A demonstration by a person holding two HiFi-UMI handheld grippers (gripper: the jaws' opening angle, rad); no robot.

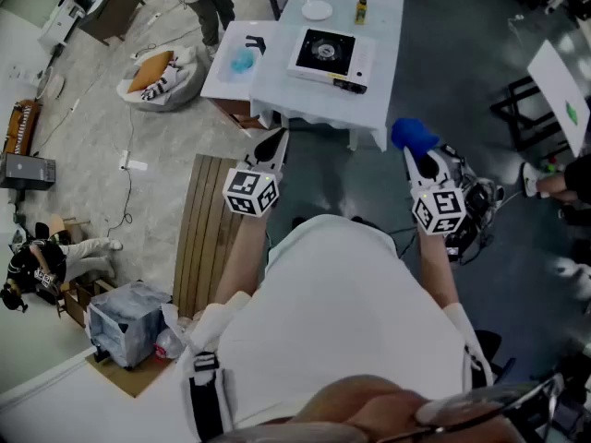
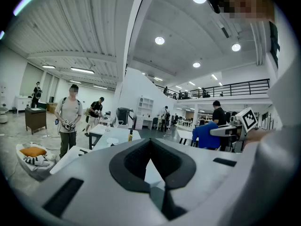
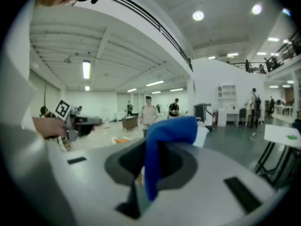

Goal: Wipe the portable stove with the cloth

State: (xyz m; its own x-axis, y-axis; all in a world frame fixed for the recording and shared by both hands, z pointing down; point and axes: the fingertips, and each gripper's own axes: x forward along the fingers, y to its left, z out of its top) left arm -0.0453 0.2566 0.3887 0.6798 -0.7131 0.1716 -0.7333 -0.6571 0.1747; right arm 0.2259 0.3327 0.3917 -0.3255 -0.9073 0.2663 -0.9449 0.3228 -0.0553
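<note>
Head view shows a person standing back from a white worktop (image 1: 388, 7), with a gripper in each hand. The portable stove (image 1: 331, 55) sits on the near part of this worktop. It is white with a black top. Behind it stand a small white plate (image 1: 317, 9) and a little yellow bottle (image 1: 361, 7). The stove is well apart from both grippers, and nothing touches it.

The right gripper (image 1: 417, 160) holds the blue cloth (image 1: 413, 134). In the right gripper view its jaws are squeezed on the cloth. The cloth sticks up past the tips and folds over to one side.

The left gripper (image 1: 275, 143) is held out in the air, level with the right one. In the left gripper view its jaws are pressed together at the tips, and there is nothing between them.

A smaller white table (image 1: 231, 63) stands just beside the worktop on the left, with something light blue on it. Brown wooden boards (image 1: 208, 229) lie on the floor under the left gripper.
</note>
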